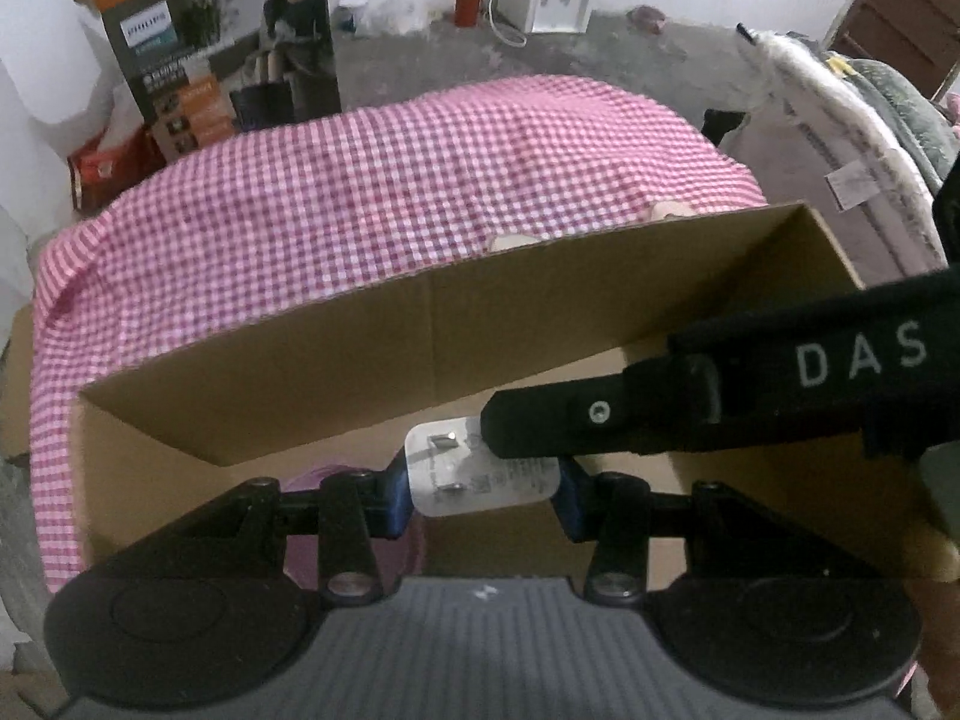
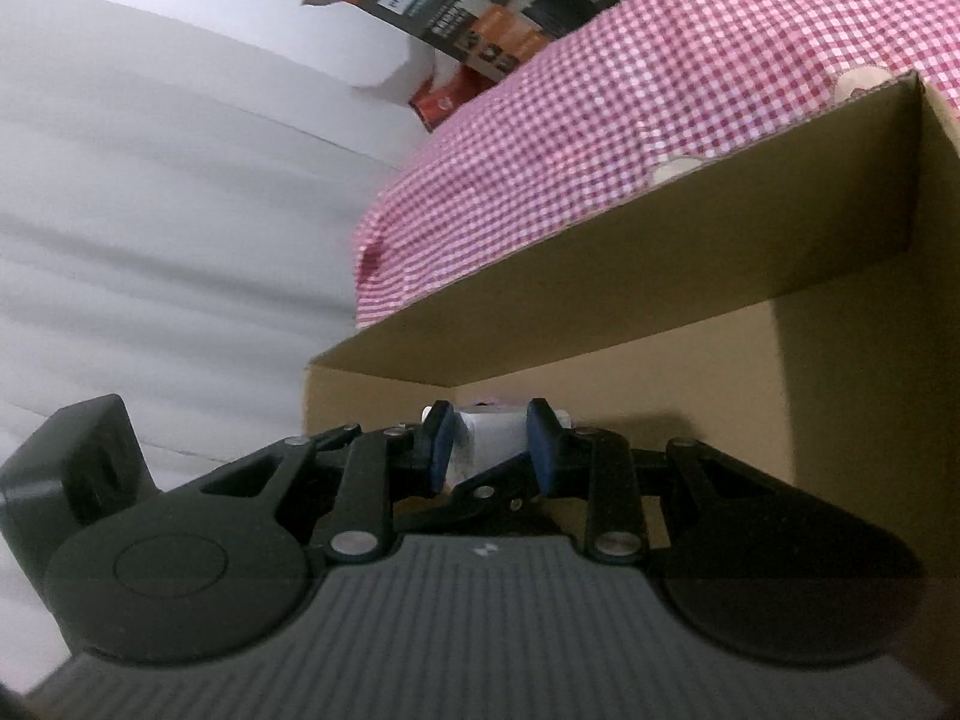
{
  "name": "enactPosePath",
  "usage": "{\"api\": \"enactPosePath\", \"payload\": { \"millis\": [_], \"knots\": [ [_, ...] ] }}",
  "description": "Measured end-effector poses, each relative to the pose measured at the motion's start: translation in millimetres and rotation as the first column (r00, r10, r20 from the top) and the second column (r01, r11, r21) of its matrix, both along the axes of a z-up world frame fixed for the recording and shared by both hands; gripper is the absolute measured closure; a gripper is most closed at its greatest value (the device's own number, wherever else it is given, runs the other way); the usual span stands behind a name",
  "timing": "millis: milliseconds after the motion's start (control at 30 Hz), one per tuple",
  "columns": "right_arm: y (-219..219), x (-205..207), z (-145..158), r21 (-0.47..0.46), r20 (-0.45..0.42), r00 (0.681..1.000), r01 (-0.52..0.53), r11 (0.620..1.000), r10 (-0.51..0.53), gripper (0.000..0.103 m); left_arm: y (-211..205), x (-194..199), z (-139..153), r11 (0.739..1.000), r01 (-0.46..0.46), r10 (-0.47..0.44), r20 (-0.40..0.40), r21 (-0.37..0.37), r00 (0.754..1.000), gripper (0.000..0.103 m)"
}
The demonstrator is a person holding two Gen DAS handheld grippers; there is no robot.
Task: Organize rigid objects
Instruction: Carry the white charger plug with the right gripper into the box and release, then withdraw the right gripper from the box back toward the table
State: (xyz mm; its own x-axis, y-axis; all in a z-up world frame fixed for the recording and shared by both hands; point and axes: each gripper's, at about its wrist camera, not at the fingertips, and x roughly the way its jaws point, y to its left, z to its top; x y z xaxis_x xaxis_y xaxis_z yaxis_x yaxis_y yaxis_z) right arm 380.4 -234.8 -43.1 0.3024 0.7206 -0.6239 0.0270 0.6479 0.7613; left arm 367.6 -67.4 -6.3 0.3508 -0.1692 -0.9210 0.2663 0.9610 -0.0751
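Pink checked cloth (image 1: 372,192) covers the table; a red flask (image 1: 468,1) stands beyond.

White letters "DAS" stand on the right gripper's black arm (image 1: 840,360). Print on the charger label (image 1: 516,474) and tall printed box (image 1: 198,84) is too blurred to read.

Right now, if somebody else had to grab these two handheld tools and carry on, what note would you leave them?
Left tool: shut on a white plug adapter, prongs facing up, held over the open cardboard box.
Right tool: shut on a white object; what it is I cannot tell. It too sits at the box opening.
Box stands on the pink checked cloth. Something pink-purple already lies inside.
Done: both items picked up and brought to the box.
Left: lower and release each inside. Two pale round things show just behind the box's far wall.
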Motion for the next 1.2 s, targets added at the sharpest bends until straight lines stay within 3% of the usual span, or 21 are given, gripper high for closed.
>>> {"api": "enactPosePath", "payload": {
  "millis": [233,533,633,700,933,1200],
  "knots": [
    [1.4,11.6,-19.3,-0.025,-0.03,1.0,-0.002,1.0,0.002,0.076,-7.1,12.8,-18.0,0.999,0.018,-0.017,-0.023,0.04,1.0,0.057],
    [5.0,19.6,-28.0,-0.025,-0.037,0.999,0.016,1.0,-0.017,0.075,-16.1,15.3,-16.7,0.998,0.047,-0.047,-0.011,0.034,0.999,0.058],
    [4.9,19.2,-24.1,-0.022,-0.02,0.999,0.025,0.999,-0.025,0.072,-14.6,11.9,-8.7,0.998,0.053,-0.054,0.016,0.029,0.998,0.046],
    [2.1,15.4,-16.9,-0.023,0.002,0.999,0.035,0.999,-0.035,0.069,-13.0,7.9,-0.5,0.998,0.054,-0.054,0.041,0.019,0.998,0.038],
    [-19.2,-20.1,27.0,0.019,0.13,0.989,0.075,0.997,-0.077,0.066,6.9,-15.8,42.1,0.998,0.044,-0.038,0.12,-0.051,0.992,0.029],
    [-62.6,-128.0,90.9,0.107,0.352,0.927,0.096,0.99,-0.128,0.058,43.7,-91.5,115.9,0.979,0.082,-0.033,0.253,-0.187,0.967,0.02]
  ]
}}
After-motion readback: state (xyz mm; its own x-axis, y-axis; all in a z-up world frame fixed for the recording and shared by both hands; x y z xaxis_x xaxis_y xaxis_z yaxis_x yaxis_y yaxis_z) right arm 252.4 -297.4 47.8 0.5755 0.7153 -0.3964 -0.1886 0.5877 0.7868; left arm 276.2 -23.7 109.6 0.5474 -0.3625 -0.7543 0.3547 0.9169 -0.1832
